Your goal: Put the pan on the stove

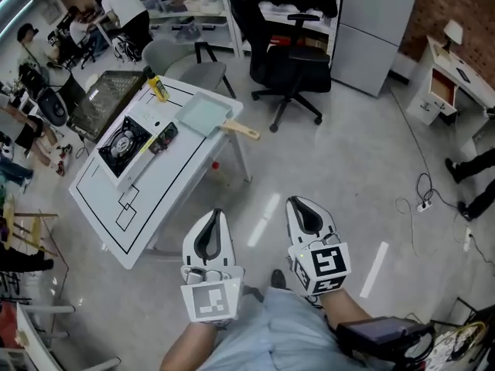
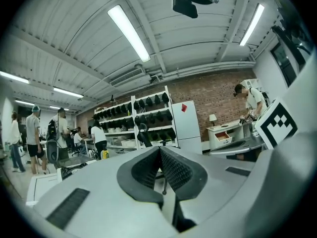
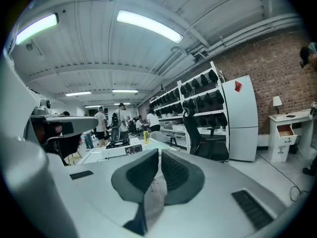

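Pan (image 1: 204,114): upper left of centre in the head view, flat on the table (image 1: 166,199) near its far right corner. Well apart from both claws, up and to the left of them, with bare floor between.

Long axis: from the square body at upper left down to the wooden handle (image 1: 241,131) at lower right. Handle end past the table edge, aimed roughly toward the 2 claws.

Left claw (image 1: 214,216): low in the frame, left of centre, almost straight below the pan. Pads pressed together in its own view (image 2: 159,150), nothing between them.

Right claw (image 1: 300,205): just right of the left one, further off to the pan's lower right. Also closed tight (image 3: 159,152), empty.

Handle end about equally far from either; pan body nearer the left claw.

Stove (image 1: 122,142): on the same table, lower left of the pan, close by but not touching it.

Task not yet begun, by the look of it. Likely needed: approach to the table, jaws opened, a grip on the handle along its length, then a short carry toward the frame's lower left onto the burner.
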Demonstrator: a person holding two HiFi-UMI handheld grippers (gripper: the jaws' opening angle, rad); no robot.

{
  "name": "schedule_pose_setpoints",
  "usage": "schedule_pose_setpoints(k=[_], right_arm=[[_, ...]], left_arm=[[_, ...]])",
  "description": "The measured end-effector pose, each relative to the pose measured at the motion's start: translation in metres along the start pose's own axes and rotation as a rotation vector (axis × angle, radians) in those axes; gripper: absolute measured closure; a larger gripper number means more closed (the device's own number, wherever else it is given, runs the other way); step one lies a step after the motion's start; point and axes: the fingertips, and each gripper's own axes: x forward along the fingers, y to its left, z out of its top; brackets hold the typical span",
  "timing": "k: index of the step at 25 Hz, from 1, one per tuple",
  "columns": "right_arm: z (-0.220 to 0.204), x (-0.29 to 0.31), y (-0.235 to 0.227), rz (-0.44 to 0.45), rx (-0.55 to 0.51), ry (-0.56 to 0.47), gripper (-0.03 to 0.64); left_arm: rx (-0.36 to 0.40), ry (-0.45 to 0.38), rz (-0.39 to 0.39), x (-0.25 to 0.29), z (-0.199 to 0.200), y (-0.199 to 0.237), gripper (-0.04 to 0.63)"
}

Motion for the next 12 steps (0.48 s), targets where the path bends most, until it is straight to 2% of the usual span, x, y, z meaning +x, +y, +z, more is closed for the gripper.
schedule_pose_setpoints(k=[5,12], right_arm=[[0.012,0.040,-0.008,0.041,-0.022,-0.004,0.566],[0.003,0.097,-0.021,0.073,-0.023,0.038,0.566]], left_arm=[[-0.013,0.000,0.054,0.029,-0.003,0.020,0.577],[-0.038,0.030,0.091,0.079,-0.026,0.045,0.577]])
